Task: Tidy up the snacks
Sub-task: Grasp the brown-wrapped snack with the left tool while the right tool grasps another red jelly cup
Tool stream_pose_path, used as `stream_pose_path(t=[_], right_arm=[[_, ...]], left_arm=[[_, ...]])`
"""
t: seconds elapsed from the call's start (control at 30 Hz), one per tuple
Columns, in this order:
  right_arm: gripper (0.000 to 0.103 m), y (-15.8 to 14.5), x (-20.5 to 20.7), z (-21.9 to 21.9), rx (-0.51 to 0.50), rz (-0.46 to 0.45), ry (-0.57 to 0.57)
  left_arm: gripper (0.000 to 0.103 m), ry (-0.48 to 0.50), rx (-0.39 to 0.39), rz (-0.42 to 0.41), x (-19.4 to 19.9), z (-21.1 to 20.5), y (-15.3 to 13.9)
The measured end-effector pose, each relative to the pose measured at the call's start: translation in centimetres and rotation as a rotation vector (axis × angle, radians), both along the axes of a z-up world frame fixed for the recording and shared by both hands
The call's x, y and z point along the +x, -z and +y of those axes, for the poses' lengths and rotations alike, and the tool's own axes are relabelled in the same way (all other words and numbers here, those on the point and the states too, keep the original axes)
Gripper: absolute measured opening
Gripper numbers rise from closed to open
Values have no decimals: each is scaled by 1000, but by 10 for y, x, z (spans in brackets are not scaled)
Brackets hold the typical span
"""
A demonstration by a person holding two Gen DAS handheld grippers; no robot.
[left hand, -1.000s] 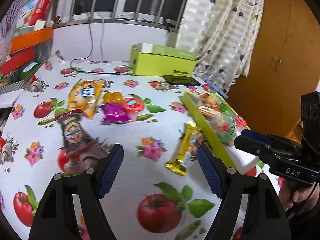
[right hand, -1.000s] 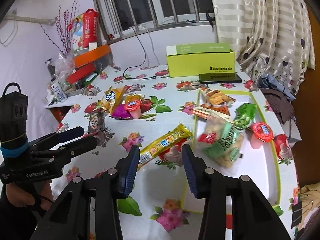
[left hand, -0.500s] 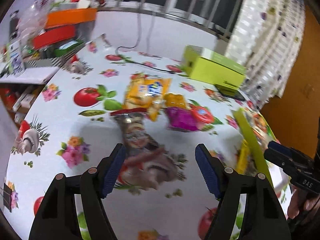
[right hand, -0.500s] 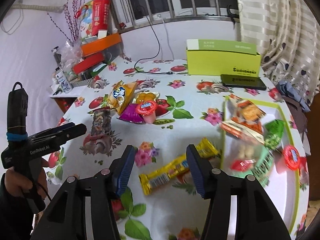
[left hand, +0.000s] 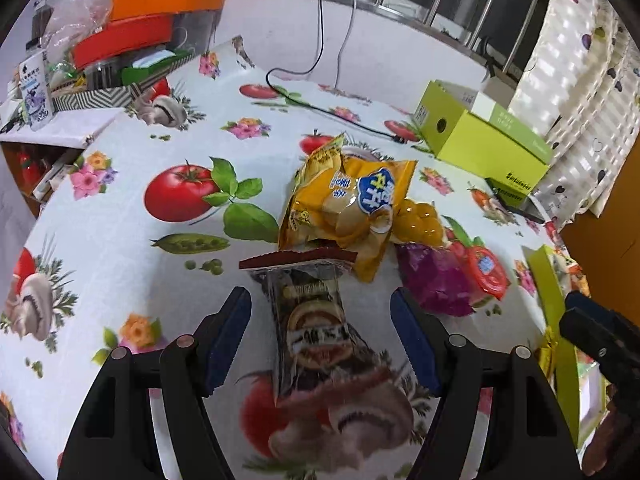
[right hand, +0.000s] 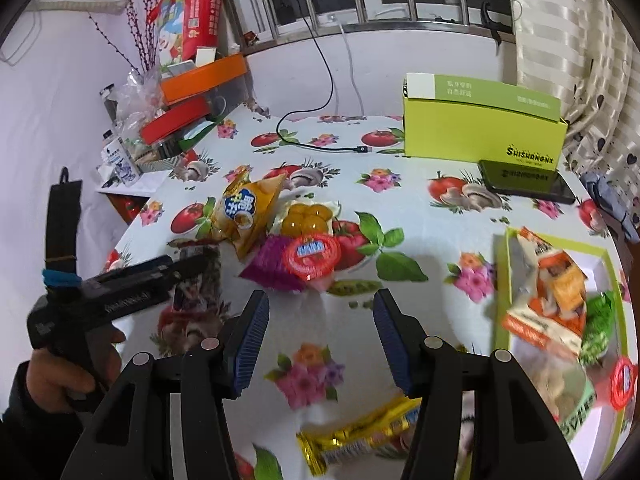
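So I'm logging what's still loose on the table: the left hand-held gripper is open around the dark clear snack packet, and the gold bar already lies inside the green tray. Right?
Not quite. The gold bar still lies on the tablecloth, outside the green tray, as the right wrist view shows. The left hand-held gripper is indeed open around the dark clear snack packet.

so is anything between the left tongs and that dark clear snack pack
Nothing visible. The left tongs stand open, straddling the dark snack pack without touching it; the yellow chip bag only overlaps its far end.
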State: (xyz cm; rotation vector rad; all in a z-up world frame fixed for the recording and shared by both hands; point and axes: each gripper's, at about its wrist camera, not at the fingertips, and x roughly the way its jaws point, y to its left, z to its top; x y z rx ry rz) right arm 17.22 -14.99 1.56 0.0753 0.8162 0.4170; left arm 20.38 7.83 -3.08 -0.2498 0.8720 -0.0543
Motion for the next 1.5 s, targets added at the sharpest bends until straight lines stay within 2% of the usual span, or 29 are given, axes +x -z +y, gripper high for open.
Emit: stream_pose_path(t=[0.07,0.13,0.2,0.8,0.87,0.93,1.2,1.5], right_arm=[[54,0,8,4,-1,3,3],[54,1,15,8,0,11,10],[54,4,22,12,-4,25,15],[54,40,65,44,-102,90,23],[46,41,66,45,-91,82,15],[45,41,66,46,-97,70,11],[44,30,50,35,-55,34,5],[44,7,-2,8,12,-14,-2]], left_arm=[[64,-6,14,12,5,-1,5],[44,-11,25,30,9,0,10],[38,-15,34,24,9,2,12],[36,35,21,12,-2,11,12],[36,43,19,11,-3,10,12],[36,50,16,12,-3,8,12],[36,63,7,6,-14,3,5],[36,131,2,-37,-41,-23,-21]])
